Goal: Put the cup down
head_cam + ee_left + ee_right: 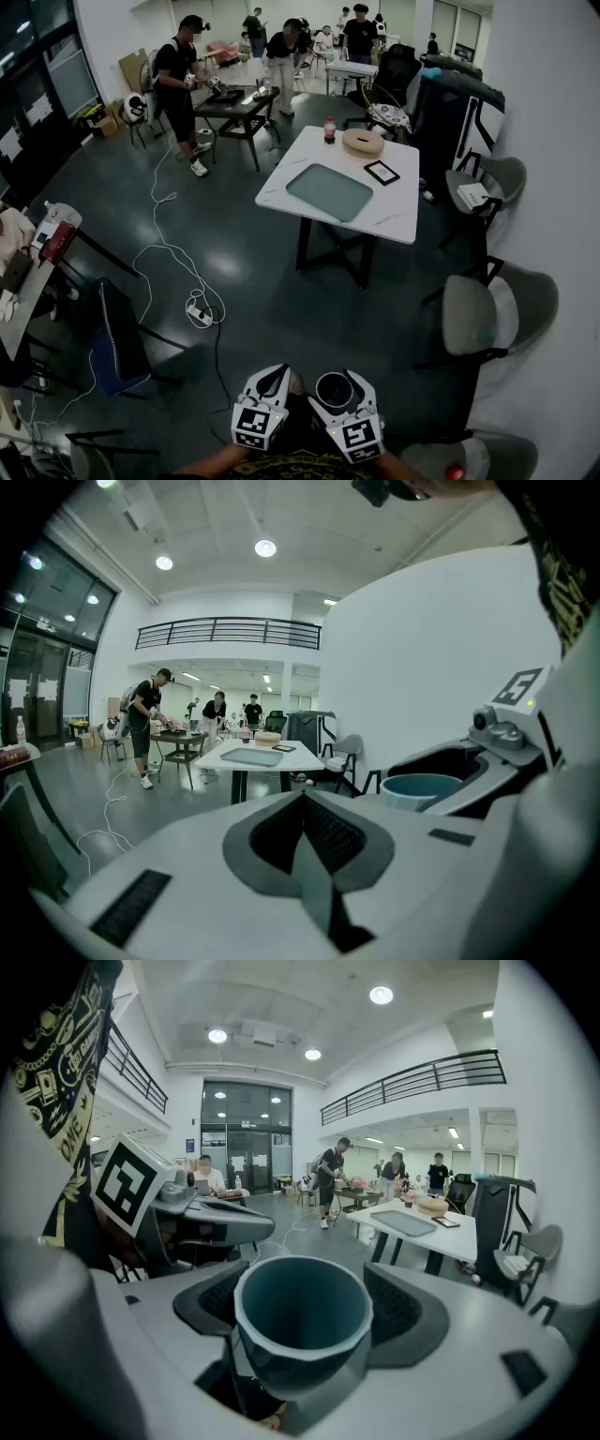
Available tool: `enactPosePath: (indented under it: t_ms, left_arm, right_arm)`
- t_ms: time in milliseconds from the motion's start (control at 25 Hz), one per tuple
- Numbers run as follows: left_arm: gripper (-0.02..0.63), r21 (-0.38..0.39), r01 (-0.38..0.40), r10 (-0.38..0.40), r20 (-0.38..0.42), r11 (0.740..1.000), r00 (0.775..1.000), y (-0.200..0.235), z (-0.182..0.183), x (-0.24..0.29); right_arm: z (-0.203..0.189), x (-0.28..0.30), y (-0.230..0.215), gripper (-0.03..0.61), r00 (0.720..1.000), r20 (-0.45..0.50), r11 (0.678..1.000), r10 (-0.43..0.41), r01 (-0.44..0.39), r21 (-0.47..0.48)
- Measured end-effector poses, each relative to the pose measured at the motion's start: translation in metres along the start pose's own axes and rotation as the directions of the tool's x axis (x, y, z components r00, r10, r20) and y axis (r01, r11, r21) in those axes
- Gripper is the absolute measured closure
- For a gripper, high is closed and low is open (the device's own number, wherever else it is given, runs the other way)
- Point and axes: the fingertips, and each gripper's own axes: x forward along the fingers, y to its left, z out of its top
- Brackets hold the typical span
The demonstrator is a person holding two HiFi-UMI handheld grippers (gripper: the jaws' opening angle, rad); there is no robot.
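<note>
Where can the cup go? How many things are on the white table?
4: a grey tray near the middle, a dark framed card to its right, a round wooden disc at the far edge, and a bottle left of it. Tiny items may be unseen.

The round teal cup's (300,1321) base is hidden between the right gripper's (306,1309) jaws, and the far black-framed flat item (382,172) is indistinctly small.

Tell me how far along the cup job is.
Done: the cup is clamped in the right hand-held gripper. In hand: it hangs above the floor, well short of the white table. Left: setting it on a surface and opening the jaws.
</note>
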Motion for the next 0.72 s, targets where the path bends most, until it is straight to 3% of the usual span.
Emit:
enactPosePath:
  t_ms: [400, 720]
  left_arm:
    - [0.603, -0.01, -0.007, 0.007, 0.019, 1.0, 1.0, 0.006, 0.001, -0.005]
    - [0.603, -0.03, -0.025, 0.026, 0.037, 0.999, 0.999, 0.02, 0.003, -0.009]
  right_arm:
    - [0.006, 0.002, 0.002, 0.19, 1.0, 0.0, 1.0, -0.008, 0.008, -0.002]
    - [0.012, 0.013, -0.001, 0.189, 1.0, -0.004, 0.998, -0.015, 0.015, 0.061]
